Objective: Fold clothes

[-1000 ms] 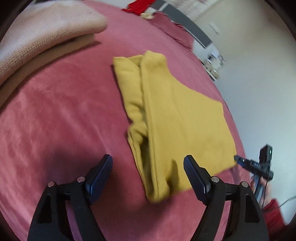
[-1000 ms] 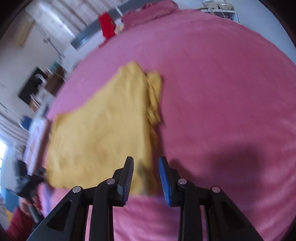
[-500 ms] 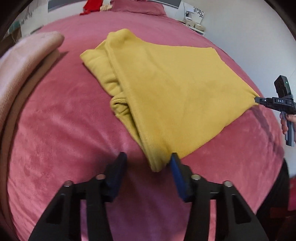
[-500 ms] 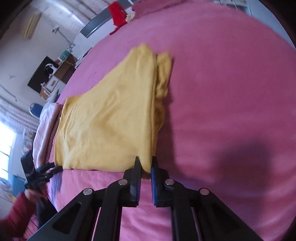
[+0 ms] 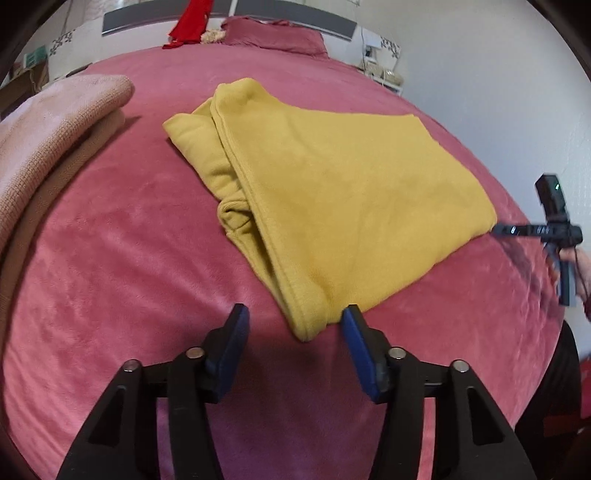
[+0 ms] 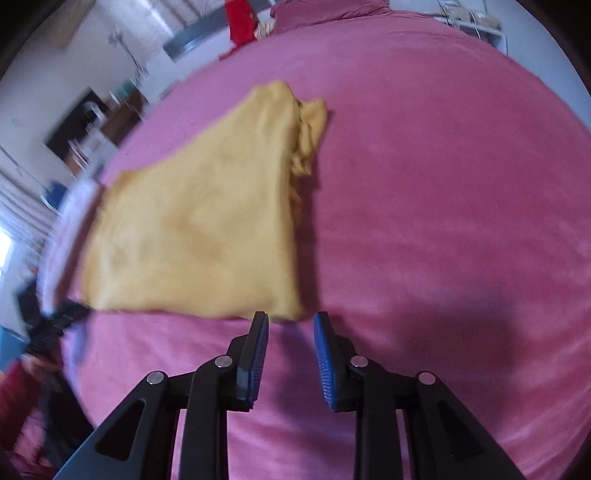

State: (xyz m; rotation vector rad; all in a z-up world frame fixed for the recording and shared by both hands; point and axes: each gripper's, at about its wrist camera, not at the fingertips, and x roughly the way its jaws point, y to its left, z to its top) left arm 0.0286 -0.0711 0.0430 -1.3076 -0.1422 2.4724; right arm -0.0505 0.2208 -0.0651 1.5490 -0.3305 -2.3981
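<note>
Fingers (image 5: 236, 332) of the left gripper (image 5: 293, 325) stand wide apart and hold nothing; the near corner of the yellow garment (image 5: 332, 192) lies between their blue tips, and its edge seems to brush the right-hand pad. Fingers (image 6: 258, 350) of the right gripper (image 6: 290, 325) are parted by a narrower gap and are likewise empty, with the garment's other near corner just beyond their tips at 12 o'clock.

Yellow garment: folded, lying flat on the pink bedspread (image 5: 110, 277). In the left wrist view it spreads from 12 toward 2 o'clock, its thick folded edge and bunched layers along the 11 o'clock side.

Folded pale pink knit (image 5: 55, 122): at 10 o'clock, stacked on a tan piece, well apart from the garment.

Far end of the bed, 12 o'clock: a pillow (image 5: 273, 35) in the same pink and a red cloth (image 5: 188, 20).

Right wrist view: blurred by motion.
</note>
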